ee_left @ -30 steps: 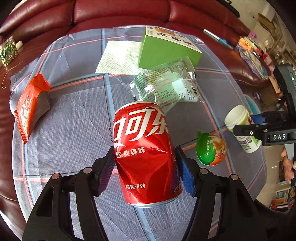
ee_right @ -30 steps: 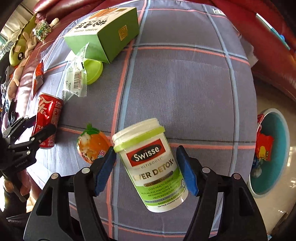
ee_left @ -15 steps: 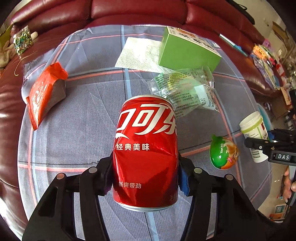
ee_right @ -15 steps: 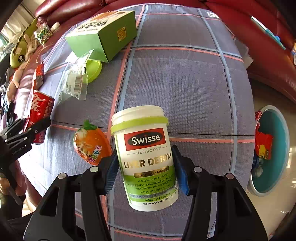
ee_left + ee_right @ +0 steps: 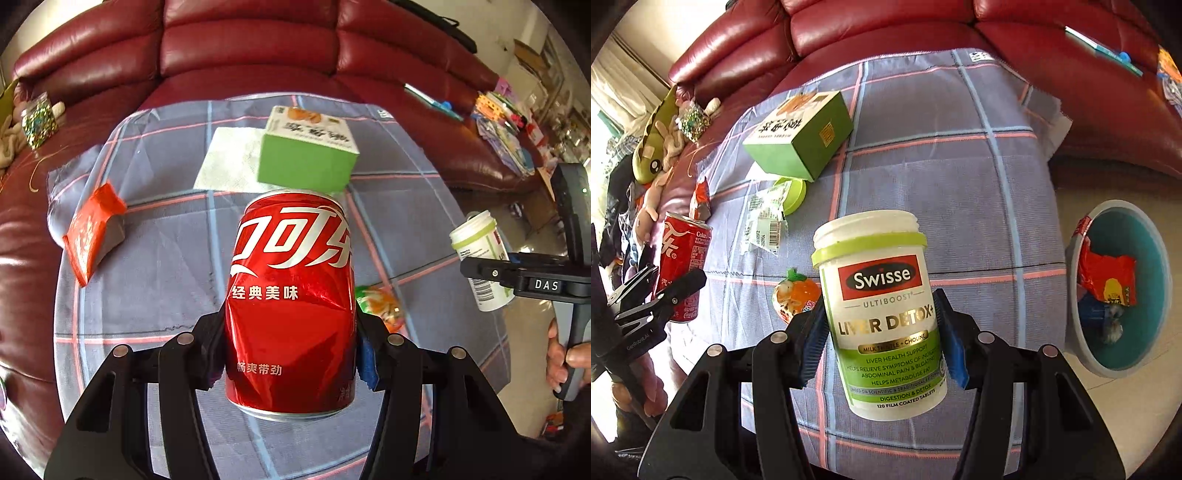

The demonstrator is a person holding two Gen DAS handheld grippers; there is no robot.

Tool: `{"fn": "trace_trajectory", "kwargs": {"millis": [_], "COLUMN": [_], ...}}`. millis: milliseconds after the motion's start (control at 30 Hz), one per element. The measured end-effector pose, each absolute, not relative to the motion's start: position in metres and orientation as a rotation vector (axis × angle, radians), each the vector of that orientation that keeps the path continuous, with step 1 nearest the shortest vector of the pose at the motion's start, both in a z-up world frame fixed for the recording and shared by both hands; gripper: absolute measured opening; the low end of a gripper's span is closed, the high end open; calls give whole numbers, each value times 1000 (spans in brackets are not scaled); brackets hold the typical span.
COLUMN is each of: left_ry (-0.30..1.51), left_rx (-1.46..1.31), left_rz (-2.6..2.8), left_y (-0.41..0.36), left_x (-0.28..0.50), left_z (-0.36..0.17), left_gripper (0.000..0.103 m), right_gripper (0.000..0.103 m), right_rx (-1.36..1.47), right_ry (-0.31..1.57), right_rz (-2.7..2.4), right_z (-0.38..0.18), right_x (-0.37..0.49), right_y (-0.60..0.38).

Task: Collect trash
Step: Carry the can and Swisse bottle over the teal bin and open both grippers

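- My left hand-held gripper [image 5: 290, 354] is clamped on the red cola can [image 5: 291, 295], pads pressing both sides; the can is dented at the grip and held clear above the checked cloth [image 5: 147, 288].
- My right hand-held gripper [image 5: 882, 339] grips the white supplement bottle [image 5: 882, 317] with the green band, lidless, upright and slightly tilted, also lifted off the cloth.
- From the right wrist view I see the teal bin [image 5: 1123, 288] on the floor, off the right edge of the cloth, with a red wrapper [image 5: 1106, 277] already inside.
- On the cloth: a green box [image 5: 308, 151] at the far side, a white napkin [image 5: 229, 158] just left of it, and an orange snack packet [image 5: 92, 236] near the left edge.
- A clear plastic wrapper [image 5: 764, 221] lies near the box beside a green lid [image 5: 796, 192]; an orange-shaped jelly cup [image 5: 796, 295] sits just beyond my right fingers.
- The cloth covers a dark red leather sofa [image 5: 251, 48].
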State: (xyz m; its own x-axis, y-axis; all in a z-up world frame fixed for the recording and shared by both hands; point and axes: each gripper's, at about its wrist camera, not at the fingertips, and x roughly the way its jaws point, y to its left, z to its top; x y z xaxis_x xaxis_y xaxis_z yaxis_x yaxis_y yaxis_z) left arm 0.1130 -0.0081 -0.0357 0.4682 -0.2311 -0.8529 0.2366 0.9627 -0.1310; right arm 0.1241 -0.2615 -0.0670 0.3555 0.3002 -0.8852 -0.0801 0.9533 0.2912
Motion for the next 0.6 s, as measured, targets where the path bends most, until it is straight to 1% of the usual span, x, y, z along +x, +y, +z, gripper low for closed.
{"fn": "trace_trajectory", "kwargs": {"millis": [300,433,600], "left_ry": [1005,1014,1045], "left_rx": [89,130,174], "left_rz": [-519,-615,-712], "left_y": [-123,-182,-247], "left_x": [125,129,133], "left_z": [-13,-18,-32], "left_gripper": [56,56,56], "right_gripper": [52,52,52], "right_rx": [344,393,434], "right_ry": [1077,1047,1041], "right_rz": [65,-45,-162], "right_z": [-34,-30,-40], "right_x": [97,79,65], "right_y": [-380,-443,-506]}}
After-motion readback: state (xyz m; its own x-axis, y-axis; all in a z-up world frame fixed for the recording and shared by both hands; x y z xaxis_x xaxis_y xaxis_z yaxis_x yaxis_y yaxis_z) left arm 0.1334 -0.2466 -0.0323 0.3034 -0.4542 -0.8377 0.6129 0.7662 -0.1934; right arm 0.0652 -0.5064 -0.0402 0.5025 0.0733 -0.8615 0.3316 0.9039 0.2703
